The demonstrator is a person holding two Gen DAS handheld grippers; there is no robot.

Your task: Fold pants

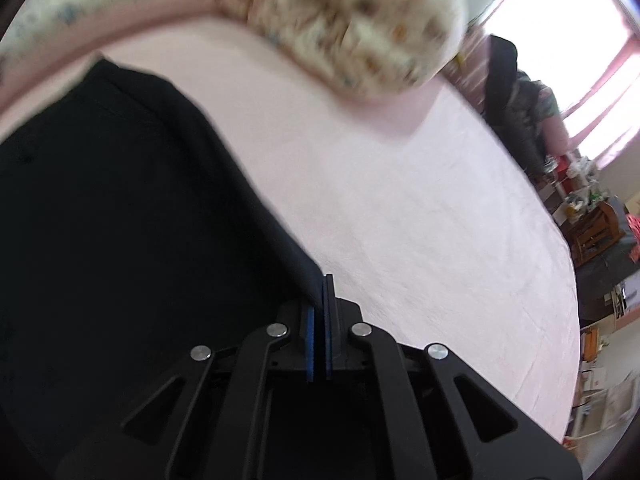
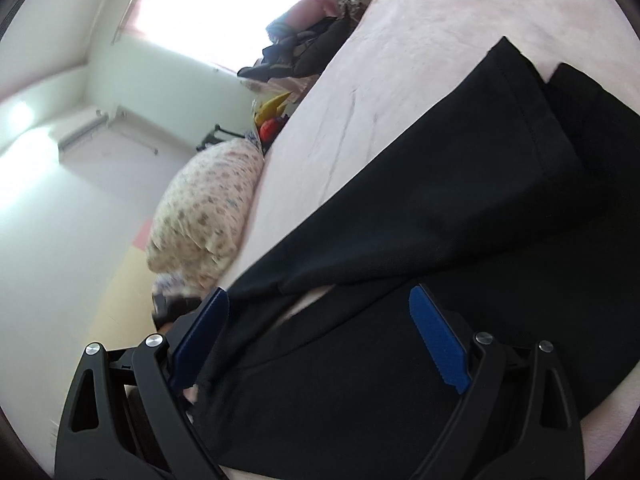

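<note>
Black pants (image 1: 120, 208) lie on a pink bedsheet (image 1: 400, 200). My left gripper (image 1: 320, 292) is shut on a corner edge of the pants, its blue pads pressed together on the cloth. In the right wrist view the pants (image 2: 460, 208) spread across the sheet (image 2: 420, 40), with two leg ends at the far right. My right gripper (image 2: 320, 308) is open wide just above the pants, its blue pads (image 2: 438, 340) on either side of a fold, holding nothing.
A floral pillow (image 1: 352, 20) lies at the head of the bed; it also shows in the right wrist view (image 2: 204, 208). Cluttered shelves (image 1: 592, 232) and dark clothes (image 1: 516, 108) stand beyond the bed's far edge. A bright window (image 2: 216, 4) is behind.
</note>
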